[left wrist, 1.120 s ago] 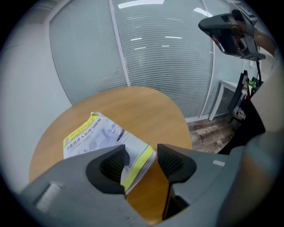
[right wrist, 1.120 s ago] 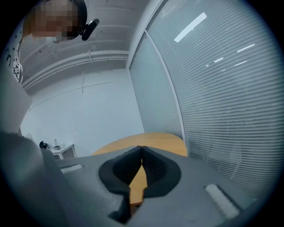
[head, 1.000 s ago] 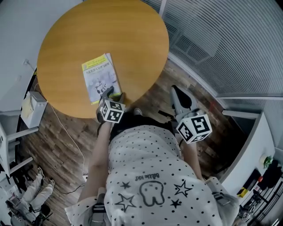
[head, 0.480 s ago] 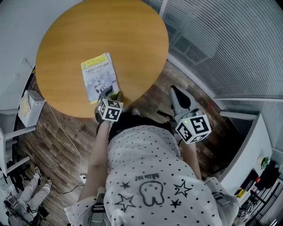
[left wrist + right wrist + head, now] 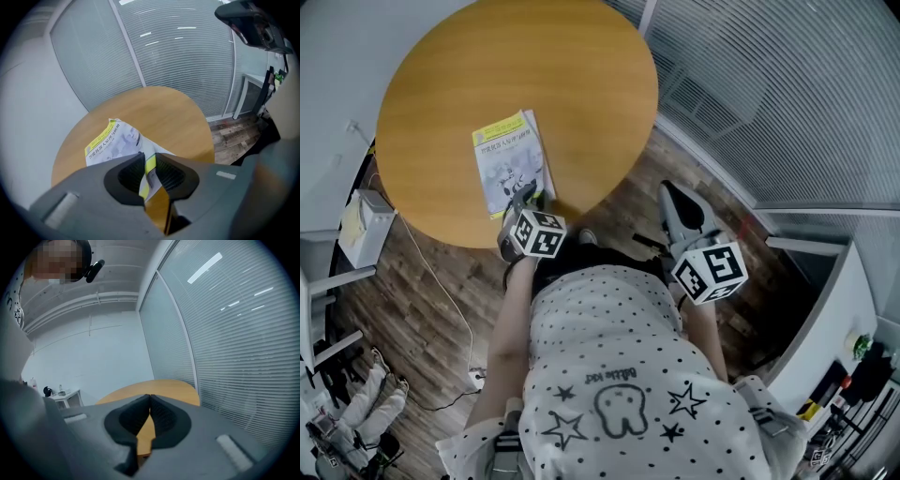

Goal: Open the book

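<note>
Left gripper [image 5: 149, 160]: the jaws have just been closing and now pinch the near corner of the book [image 5: 510, 161]. The book lies on the round table [image 5: 581, 84], upper left of the head view. Right gripper [image 5: 150, 398]: jaws together, empty, off the table edge at centre right.

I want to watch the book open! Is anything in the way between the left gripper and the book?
Nothing visible is. The left gripper has just been closing its jaws, and it already pinches the near cover corner of the book between them.
</note>
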